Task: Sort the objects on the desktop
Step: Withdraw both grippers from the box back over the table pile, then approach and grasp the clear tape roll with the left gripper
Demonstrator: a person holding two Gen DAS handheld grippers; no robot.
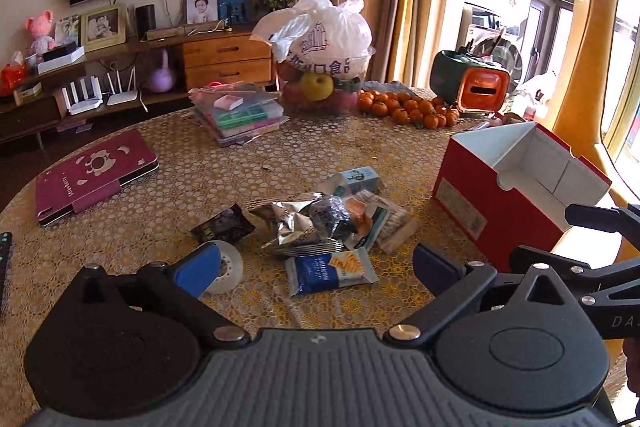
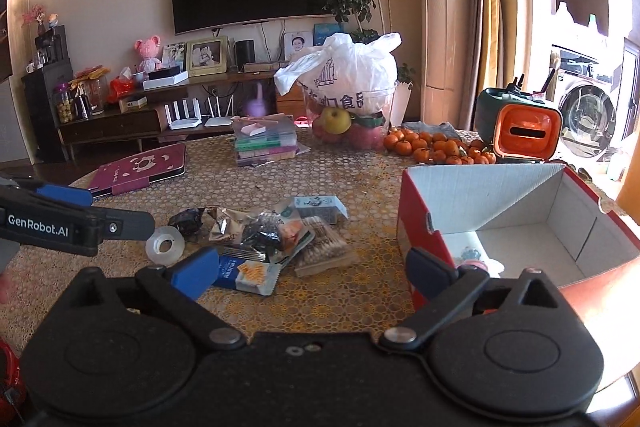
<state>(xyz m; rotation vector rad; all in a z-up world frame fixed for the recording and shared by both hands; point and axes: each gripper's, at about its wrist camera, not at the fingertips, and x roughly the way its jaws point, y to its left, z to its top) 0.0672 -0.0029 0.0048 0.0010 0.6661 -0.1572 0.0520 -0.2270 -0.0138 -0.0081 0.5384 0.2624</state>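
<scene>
Fingers on the left gripper are spread wide with nothing between them, hanging just above the surface. Same deal with the right gripper: blue pads wide apart and empty, its right finger sitting in front of the near wall of the red box.

The stuff to sort is a messy pile of snack packets dead ahead at 12 o'clock from the left gripper. A blue-and-white packet lies closest, right between the left fingers in that view. A clear tape roll sits at about 10 o'clock, partly behind the left pad, with a small dark wrapper just beyond it.

The red box is open-topped, over at 2 o'clock from the pile, and there's something small and pinkish on its floor; can't tell what. A maroon tablet case lies well off at 10 o'clock.
</scene>
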